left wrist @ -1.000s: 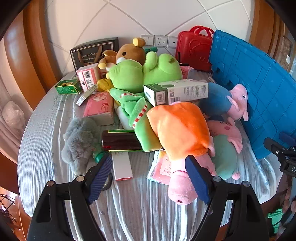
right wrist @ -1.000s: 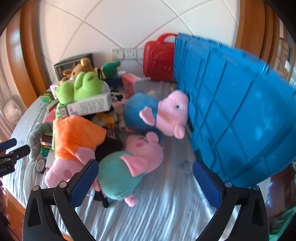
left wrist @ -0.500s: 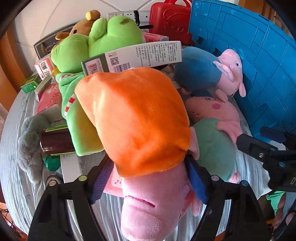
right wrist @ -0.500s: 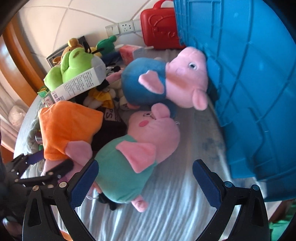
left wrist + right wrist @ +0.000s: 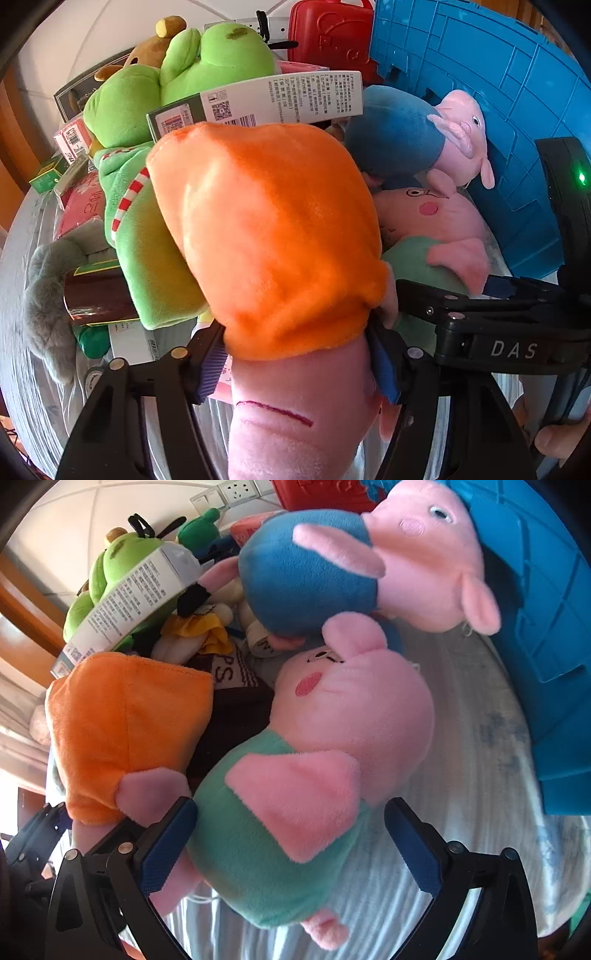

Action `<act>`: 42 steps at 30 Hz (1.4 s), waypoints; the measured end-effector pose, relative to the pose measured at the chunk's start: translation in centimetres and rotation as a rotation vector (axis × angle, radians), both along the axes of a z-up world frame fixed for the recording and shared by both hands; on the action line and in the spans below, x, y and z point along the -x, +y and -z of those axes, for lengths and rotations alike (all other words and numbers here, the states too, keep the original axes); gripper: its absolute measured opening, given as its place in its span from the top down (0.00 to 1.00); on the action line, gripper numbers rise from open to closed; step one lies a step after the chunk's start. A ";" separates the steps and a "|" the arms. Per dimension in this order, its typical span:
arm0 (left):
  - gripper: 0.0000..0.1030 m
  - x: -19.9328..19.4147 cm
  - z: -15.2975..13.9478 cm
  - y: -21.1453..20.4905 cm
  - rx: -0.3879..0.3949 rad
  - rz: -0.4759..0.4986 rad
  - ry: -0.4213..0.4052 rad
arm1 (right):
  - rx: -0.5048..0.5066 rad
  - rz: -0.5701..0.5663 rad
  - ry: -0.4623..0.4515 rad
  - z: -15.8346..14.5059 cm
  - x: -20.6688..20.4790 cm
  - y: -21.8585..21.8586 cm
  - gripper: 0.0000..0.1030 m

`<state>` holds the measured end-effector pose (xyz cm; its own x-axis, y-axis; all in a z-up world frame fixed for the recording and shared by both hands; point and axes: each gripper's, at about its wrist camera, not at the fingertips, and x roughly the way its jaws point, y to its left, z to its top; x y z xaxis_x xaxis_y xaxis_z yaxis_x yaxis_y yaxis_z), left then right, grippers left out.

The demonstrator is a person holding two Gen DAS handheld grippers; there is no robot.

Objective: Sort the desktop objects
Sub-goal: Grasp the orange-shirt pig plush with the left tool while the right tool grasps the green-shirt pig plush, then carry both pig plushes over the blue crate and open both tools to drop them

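Note:
A pink pig plush in an orange dress [image 5: 266,236] fills the left wrist view; my left gripper [image 5: 299,369] has a finger on each side of its neck, pressing the plush. It also shows in the right wrist view [image 5: 122,734]. A pig plush in a green dress [image 5: 280,812] lies between the open fingers of my right gripper [image 5: 291,849], the left pad [image 5: 166,845] touching it. It shows in the left wrist view [image 5: 432,258]. A blue-dressed pig [image 5: 332,561] lies behind, against the blue crate [image 5: 546,627].
A green frog plush [image 5: 177,85], a white box [image 5: 266,99], a brown bear, a red case [image 5: 328,26], a grey plush [image 5: 44,295], a dark can [image 5: 96,299] and small boxes crowd the striped tablecloth [image 5: 461,775]. The right gripper's body [image 5: 498,325] sits close beside my left.
Both grippers have moved forward into the pile. The left fingers have closed around the orange-dressed pig; the right gripper has come around the green-dressed pig, still open.

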<state>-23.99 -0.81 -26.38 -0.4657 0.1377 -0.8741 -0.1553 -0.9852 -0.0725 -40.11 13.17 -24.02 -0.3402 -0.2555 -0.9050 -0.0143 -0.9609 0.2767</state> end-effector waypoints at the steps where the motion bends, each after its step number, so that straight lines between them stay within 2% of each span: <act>1: 0.37 0.1 0.1 0.0 -0.003 0.004 0.000 | 0.011 0.002 -0.009 0.4 0.3 0.0 0.00; 4: 0.39 0.0 0.1 0.3 0.010 0.021 0.010 | 0.064 -0.003 -0.040 1.6 0.9 -0.1 0.01; 5: 0.41 -0.2 0.0 0.4 0.015 0.026 0.015 | 0.073 -0.008 -0.035 1.6 0.9 -0.2 0.06; 6: 0.42 -0.4 -0.1 0.4 0.016 0.029 0.020 | 0.069 -0.015 -0.022 1.3 0.7 -0.4 0.15; 9: 0.44 -0.9 -0.8 0.1 0.006 0.026 0.033 | 0.005 -0.039 0.026 -0.2 -0.1 -1.0 0.24; 15: 0.45 -2.6 -3.2 -0.8 0.001 0.010 0.082 | -0.053 -0.061 0.126 -3.8 -2.3 -1.2 0.25; 27: 0.45 -5.2 -11.3 -1.7 0.024 -0.006 0.274 | -0.189 -0.084 0.384 -14.0 -6.7 -2.3 0.25; 35: 0.45 -6.7 -15.9 -2.5 -0.009 0.007 0.377 | -0.291 -0.057 0.562 -20.3 -10.3 -3.1 0.24; 42: 0.45 -7.0 -18.8 -1.0 -0.052 0.044 0.454 | -0.374 -0.001 0.663 -24.5 -12.7 -2.3 0.24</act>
<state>-16.94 -1.80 -7.62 -0.7927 0.2041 -0.5744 -0.2240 -0.9739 -0.0369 -27.38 10.87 0.44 -0.8429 0.0277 -0.5374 0.0421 -0.9922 -0.1172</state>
